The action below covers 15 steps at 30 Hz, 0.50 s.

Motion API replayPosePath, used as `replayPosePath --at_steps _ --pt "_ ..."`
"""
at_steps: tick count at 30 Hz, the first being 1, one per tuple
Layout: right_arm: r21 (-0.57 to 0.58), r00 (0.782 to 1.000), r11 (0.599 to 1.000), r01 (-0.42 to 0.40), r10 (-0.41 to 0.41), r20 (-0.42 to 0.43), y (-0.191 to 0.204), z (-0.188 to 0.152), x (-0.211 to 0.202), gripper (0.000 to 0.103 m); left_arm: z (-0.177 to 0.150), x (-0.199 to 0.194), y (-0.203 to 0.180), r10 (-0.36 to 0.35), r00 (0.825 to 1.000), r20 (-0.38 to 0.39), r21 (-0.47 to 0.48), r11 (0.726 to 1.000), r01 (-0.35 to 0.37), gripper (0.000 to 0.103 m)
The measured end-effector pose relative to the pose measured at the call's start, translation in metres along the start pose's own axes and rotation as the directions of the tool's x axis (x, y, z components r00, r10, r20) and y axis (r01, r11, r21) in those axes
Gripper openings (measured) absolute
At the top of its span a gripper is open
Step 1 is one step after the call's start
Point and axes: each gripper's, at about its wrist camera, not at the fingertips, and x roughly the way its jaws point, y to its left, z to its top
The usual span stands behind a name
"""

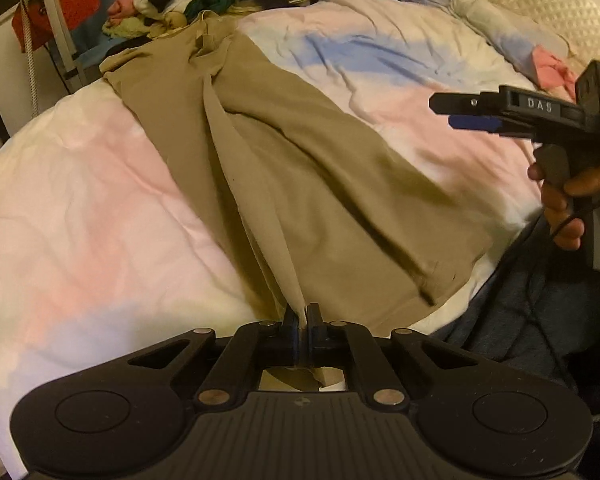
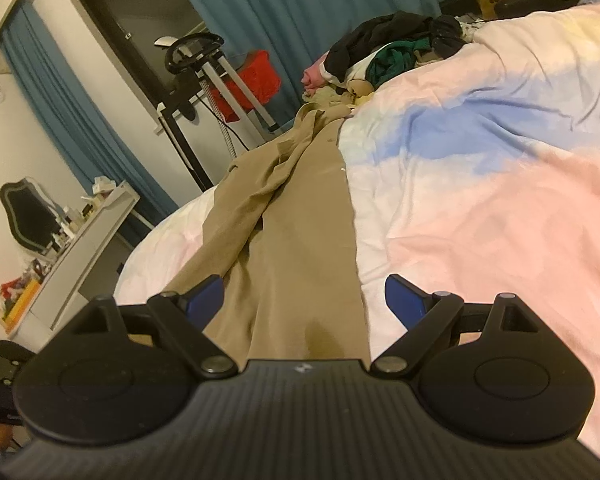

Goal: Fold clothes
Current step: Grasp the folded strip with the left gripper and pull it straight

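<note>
We see a long tan garment (image 1: pixel 292 160) lying lengthwise across a bed (image 1: pixel 80 200) covered by a pastel pink, blue and white duvet. The cloth is plain, creased along its length, with one folded ridge rising toward us. Our left tool (image 1: pixel 301 314) is clamped on the near edge of that ridge, pale fabric pinched between its black fingers. Our right tool (image 2: pixel 304 296) hovers above the garment's near end with its blue-padded fingers (image 2: pixel 206 292) spread wide apart, gripping nothing. From the left view, raised letters on the right tool's side read "DAS". A heap of mixed clothes (image 2: pixel 388 52) sits at the bed's far edge.
</note>
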Motion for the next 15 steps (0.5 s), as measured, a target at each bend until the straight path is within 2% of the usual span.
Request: replayPosePath --at_steps 6,9,12,15 --pt "0.047 0.999 0.999 0.013 -0.015 0.032 -0.011 0.009 -0.006 0.089 0.017 -0.003 -0.047 -0.002 0.999 0.05 0.048 0.999 0.0 0.004" --pt "0.081 0.999 0.996 0.021 -0.024 0.038 -0.019 0.013 -0.007 0.089 0.027 0.011 -0.077 -0.003 0.999 0.051 0.073 0.997 0.0 0.004" --pt "0.096 0.999 0.995 0.036 -0.038 0.019 -0.026 0.015 -0.004 0.089 0.033 0.037 -0.098 -0.002 1.0 0.016 0.077 0.997 0.0 0.004" --pt "0.11 0.999 0.993 0.041 -0.04 -0.014 -0.031 0.014 0.002 0.089 0.032 0.071 -0.102 -0.008 0.997 -0.071 0.045 0.999 0.011 0.008"
